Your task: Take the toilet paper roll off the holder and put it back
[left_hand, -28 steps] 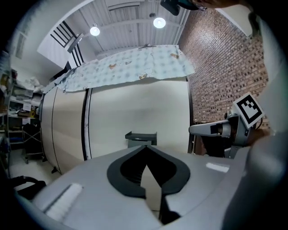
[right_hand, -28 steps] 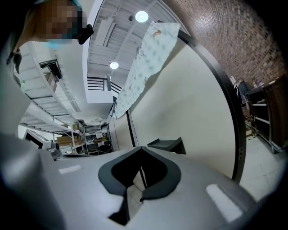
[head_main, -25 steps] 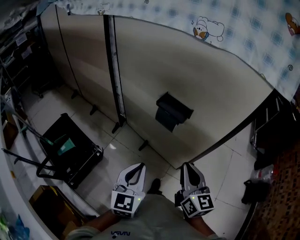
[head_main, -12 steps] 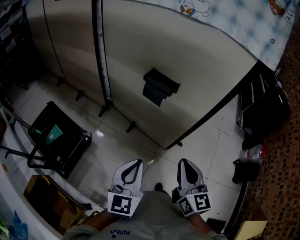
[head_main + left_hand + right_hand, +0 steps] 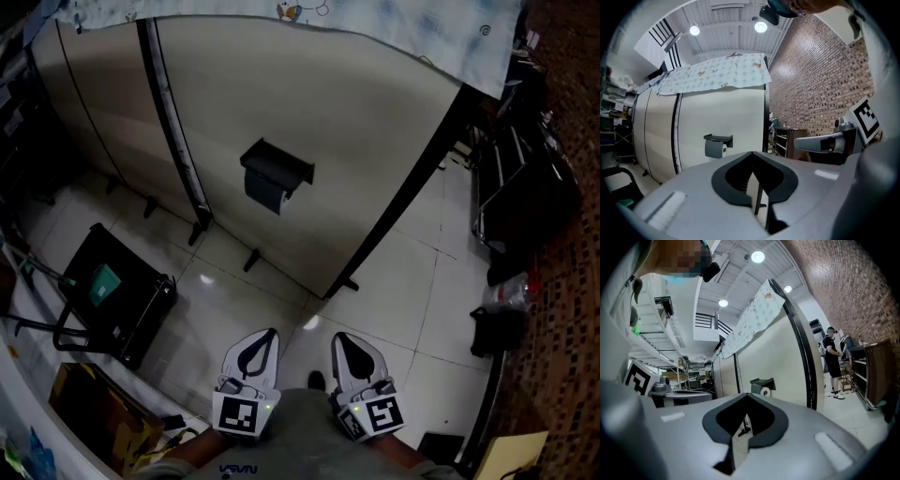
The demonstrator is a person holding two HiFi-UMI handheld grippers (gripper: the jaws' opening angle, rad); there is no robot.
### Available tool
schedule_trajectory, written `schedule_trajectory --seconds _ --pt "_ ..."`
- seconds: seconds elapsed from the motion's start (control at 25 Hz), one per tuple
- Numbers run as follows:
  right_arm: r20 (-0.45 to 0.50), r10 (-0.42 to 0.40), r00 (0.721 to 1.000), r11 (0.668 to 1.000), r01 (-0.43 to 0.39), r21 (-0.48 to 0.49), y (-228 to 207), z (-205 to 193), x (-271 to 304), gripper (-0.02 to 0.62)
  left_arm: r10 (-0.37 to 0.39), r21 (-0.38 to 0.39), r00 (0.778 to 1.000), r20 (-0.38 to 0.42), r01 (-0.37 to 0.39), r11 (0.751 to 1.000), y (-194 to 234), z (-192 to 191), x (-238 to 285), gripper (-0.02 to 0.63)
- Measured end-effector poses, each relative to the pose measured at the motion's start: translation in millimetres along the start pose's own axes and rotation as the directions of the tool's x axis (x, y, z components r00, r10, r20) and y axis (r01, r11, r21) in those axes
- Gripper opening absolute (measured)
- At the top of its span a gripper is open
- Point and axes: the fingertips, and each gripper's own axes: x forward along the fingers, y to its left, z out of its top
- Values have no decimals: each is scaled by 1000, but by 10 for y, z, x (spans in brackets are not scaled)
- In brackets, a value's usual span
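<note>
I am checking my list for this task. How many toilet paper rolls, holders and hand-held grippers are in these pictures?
toilet paper roll: 1
holder: 1
hand-held gripper: 2, the left hand-held gripper and the right hand-held gripper
total: 4

Glossy tiled floor point(image 5: 412, 281); matt black holder point(image 5: 277, 172); rough brick wall point(image 5: 806, 79)

Seen from above, the toilet paper roll point(image 5: 264, 191) was only a dark lump under its holder point(image 5: 277, 165), its loose end lost in shadow. The patterned cloth point(image 5: 375, 23) ran off the top edge. The distant person point(image 5: 832, 363) had hands too small to make out.
</note>
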Motion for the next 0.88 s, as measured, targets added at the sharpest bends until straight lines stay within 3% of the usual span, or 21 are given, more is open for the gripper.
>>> schedule_trajectory --seconds 0.16,0.4,0.88 --pt "9 9 1000 1000 -9 -6 -180 9 -105 0 0 -26 1000 -14 0 1000 -197 -33 132 8" --pt "-16 -8 1000 1000 8 -2 -469 -46 -272 0 -2 8 1000 -11 2 1000 -475 -18 248 8" --pt "8 -27 1000 999 27 23 -562 -26 -355 0 5 33 1000 -7 -5 999 -532 -1 212 8"
